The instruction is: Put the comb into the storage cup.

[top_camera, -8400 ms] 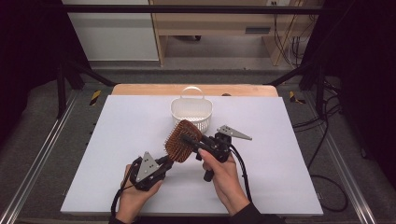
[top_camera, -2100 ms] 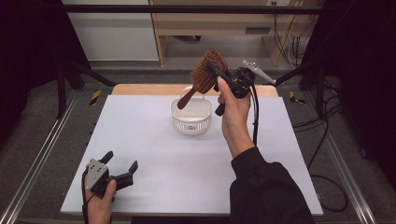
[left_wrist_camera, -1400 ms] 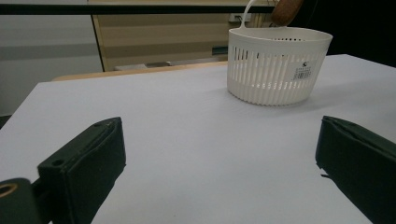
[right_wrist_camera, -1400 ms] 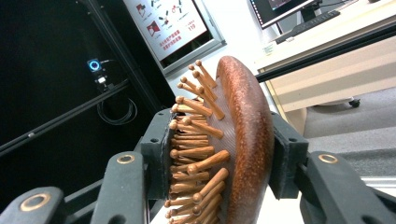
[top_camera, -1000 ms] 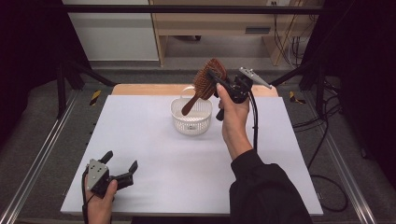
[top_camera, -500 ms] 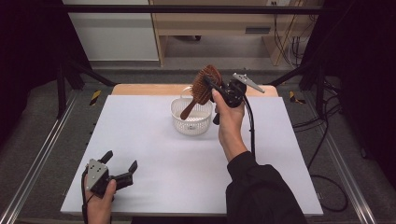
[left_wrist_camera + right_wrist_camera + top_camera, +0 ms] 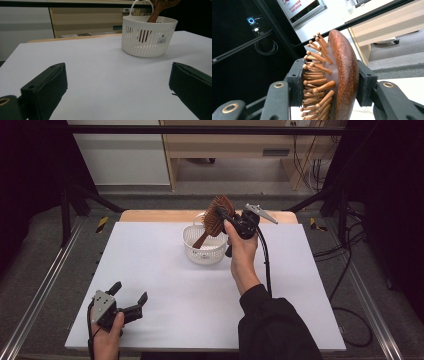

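A brown wooden hairbrush point(image 7: 215, 217) with wooden pins hangs tilted over a white slatted basket point(image 7: 195, 251), its handle tip down inside the basket. My right gripper point(image 7: 223, 216) is shut on the brush head; in the right gripper view the brush point(image 7: 342, 72) sits clamped between both jaws, pins facing one pad point(image 7: 295, 80). My left gripper point(image 7: 131, 301) rests open near the table's front left corner, with nothing between its jaws. In the left gripper view the basket point(image 7: 147, 37) stands ahead to the right with the brush handle point(image 7: 155, 16) poking in.
The white table top point(image 7: 165, 285) stretches bare between the left gripper and the basket. A wooden strip point(image 7: 150, 215) runs along the far edge. Metal rails point(image 7: 45, 285) flank the table, and cables point(image 7: 350, 270) lie on the floor at the right.
The right gripper has lowered the brush toward the basket and shifted it slightly left, so the handle now dips inside. The left gripper has stayed where it was.
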A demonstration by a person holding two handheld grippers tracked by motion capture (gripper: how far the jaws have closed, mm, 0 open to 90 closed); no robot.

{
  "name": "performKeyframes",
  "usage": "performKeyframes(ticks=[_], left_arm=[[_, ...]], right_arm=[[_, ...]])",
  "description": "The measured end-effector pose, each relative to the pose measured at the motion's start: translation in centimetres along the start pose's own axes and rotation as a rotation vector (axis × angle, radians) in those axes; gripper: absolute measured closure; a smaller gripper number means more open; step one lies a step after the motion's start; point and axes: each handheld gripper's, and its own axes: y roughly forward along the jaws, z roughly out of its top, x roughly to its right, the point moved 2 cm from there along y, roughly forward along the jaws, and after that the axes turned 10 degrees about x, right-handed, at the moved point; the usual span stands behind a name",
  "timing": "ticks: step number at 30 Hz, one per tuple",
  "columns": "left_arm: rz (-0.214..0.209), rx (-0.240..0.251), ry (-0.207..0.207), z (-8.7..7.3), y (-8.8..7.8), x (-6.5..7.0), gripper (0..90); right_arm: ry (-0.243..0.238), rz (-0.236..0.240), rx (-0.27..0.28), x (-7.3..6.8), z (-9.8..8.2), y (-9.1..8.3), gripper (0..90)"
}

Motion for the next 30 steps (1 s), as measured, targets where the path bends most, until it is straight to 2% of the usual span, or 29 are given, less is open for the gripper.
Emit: performKeyframes(ticks=[7, 30], left_arm=[[-0.002, -0.001, -0.004, 0.0, 0.0, -0.1, 1.7], [-0.001, -0.002, -0.011, 0.0, 0.0, -0.1, 1.8]], right_arm=[[0.012, -0.007, -0.015, 0.3, -0.7, 0.2, 50.5], [0.008, -0.013, -0.015, 0.7, -1.9, 0.4, 50.5]])
